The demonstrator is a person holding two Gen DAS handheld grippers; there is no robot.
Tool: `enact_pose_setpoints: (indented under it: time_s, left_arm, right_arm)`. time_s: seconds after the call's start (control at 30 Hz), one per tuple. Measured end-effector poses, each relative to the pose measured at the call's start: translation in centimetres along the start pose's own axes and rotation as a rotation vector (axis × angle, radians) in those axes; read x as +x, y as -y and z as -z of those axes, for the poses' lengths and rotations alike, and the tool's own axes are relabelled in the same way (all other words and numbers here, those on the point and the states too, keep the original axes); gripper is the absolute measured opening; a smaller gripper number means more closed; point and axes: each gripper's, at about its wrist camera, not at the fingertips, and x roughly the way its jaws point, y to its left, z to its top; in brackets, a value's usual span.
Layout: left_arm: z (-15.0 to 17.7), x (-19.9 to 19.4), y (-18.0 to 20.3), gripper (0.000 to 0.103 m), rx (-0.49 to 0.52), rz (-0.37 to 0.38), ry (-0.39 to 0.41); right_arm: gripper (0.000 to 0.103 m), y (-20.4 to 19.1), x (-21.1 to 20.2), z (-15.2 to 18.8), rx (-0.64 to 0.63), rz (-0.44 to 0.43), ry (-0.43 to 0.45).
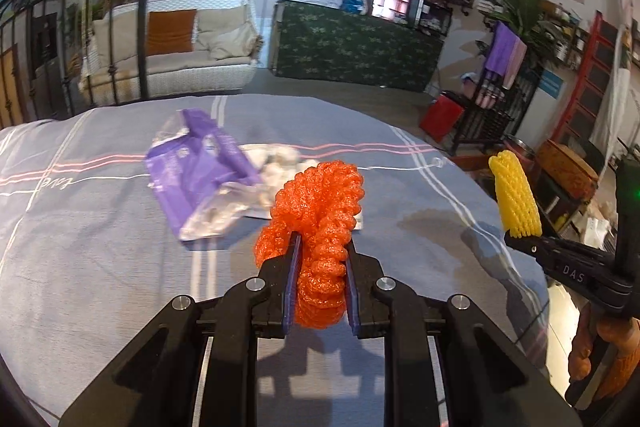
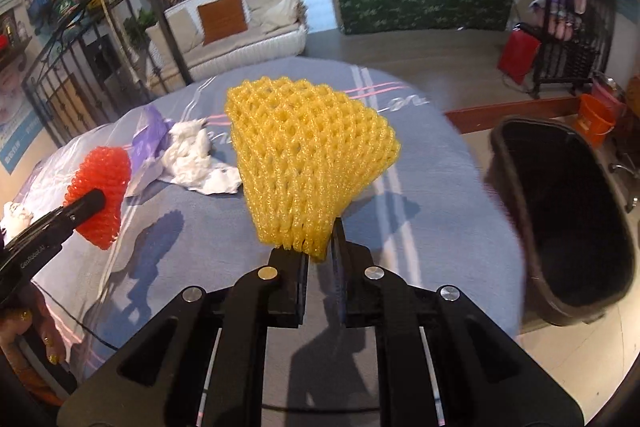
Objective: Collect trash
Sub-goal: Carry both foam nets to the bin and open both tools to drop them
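Note:
My left gripper (image 1: 320,247) is shut on an orange foam fruit net (image 1: 320,211) and holds it above the blue-grey cloth-covered table (image 1: 100,247). My right gripper (image 2: 320,239) is shut on a yellow foam fruit net (image 2: 304,155), held above the table's right part. The yellow net also shows in the left wrist view (image 1: 514,195), and the orange net in the right wrist view (image 2: 100,183). A purple plastic wrapper (image 1: 200,171) and crumpled white tissue (image 2: 192,155) lie on the table beyond the left gripper.
A black trash bin (image 2: 568,219) stands open on the floor just right of the table. An orange bucket (image 2: 596,119) and a red box (image 2: 518,55) sit behind it. A white sofa (image 1: 180,43) and a green-covered counter (image 1: 352,47) stand across the room.

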Motion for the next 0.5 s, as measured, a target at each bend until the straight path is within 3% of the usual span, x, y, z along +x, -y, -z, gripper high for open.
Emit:
enact_pose_setpoints:
  time_s: [0.2, 0.5]
  left_arm:
    - [0.0, 1.0, 4.6, 0.02, 0.067, 0.102, -0.005]
    - [-0.1, 3.1, 11.5, 0.02, 0.172, 0.26, -0.03]
  right_arm:
    - [0.012, 5.8, -2.7, 0.5, 0.063, 0.122, 0.072]
    - [0.012, 15.6, -1.3, -0.2, 0.192, 0.287, 0.03]
